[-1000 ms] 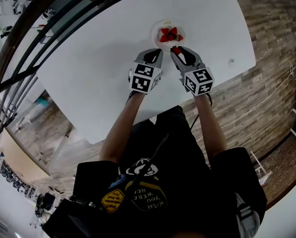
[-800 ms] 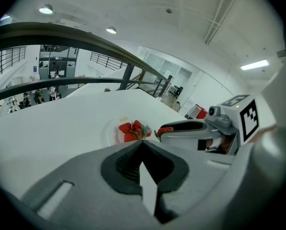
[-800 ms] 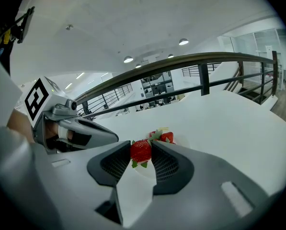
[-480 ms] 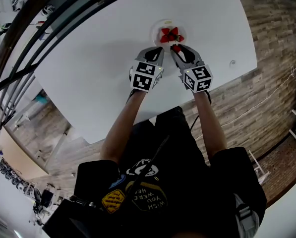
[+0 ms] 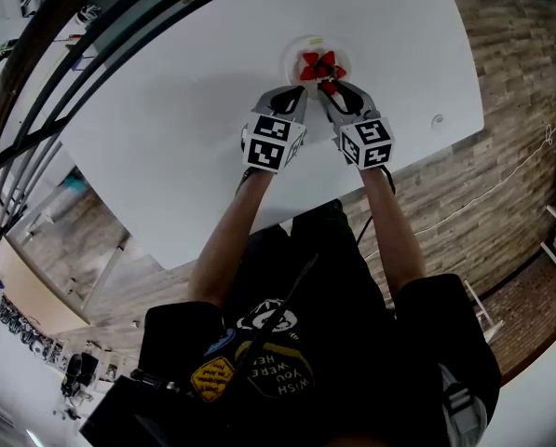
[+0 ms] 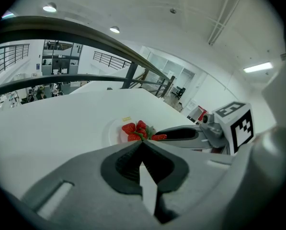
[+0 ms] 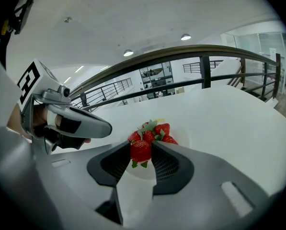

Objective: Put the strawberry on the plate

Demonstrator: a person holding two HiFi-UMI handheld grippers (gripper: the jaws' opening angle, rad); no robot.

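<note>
Within right claw (image 7: pixel 142 145), strawberry (image 7: pixel 141 152) (over plate (image 7: pixel 183 132) edge)

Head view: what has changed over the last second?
The right hand-held gripper, shut on a strawberry, moved forward to the near rim of the plate, beside the strawberries lying there. It has not let go. The left hand-held gripper, shut and empty, barely shifted; the plate stayed put.

An office atrium: balcony railing (image 6: pixel 85 35), distant desks (image 6: pixel 51 91), ceiling lights (image 6: pixel 50 7).

Upside-down shirt (image 5: pixel 352 277) print — "WISH YOU WERE HE…"
</note>
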